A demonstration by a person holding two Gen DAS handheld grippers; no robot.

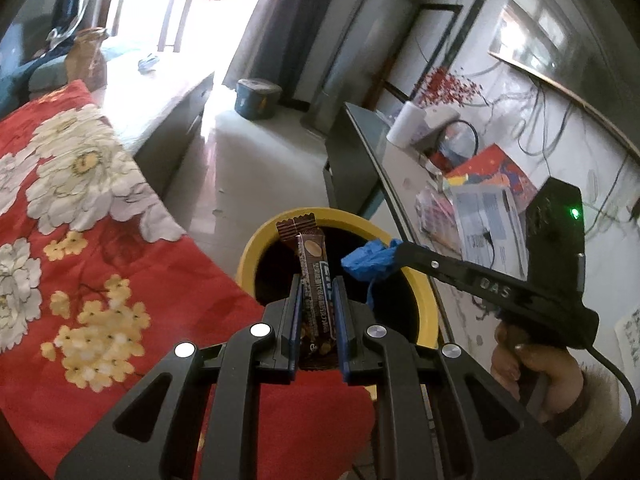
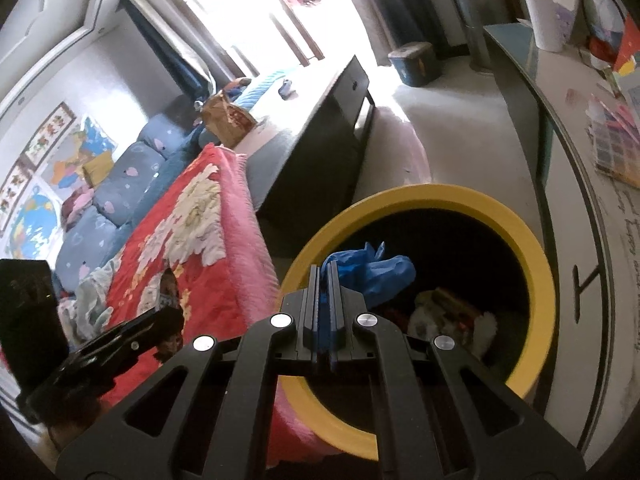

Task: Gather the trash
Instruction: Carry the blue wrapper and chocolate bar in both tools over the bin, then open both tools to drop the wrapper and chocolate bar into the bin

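While over the yellow bin [image 1: 424, 300], left hand-held gripper [image 1: 316, 300] clamps brown wrapper [image 1: 310, 256], right hand-held gripper [image 2: 324, 280] pinches blue glove [image 2: 376, 276].

My left tool [image 1: 316, 292] clamps a brown snack wrapper [image 1: 314, 280] over the yellow bin [image 1: 424, 300]; my right tool [image 1: 394, 254] grips a blue glove [image 1: 370, 262] above it.

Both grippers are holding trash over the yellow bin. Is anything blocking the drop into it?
Nothing visible does. The brown snack wrapper and the blue glove both hang over the yellow bin, whose mouth is open, with some trash at the bottom.
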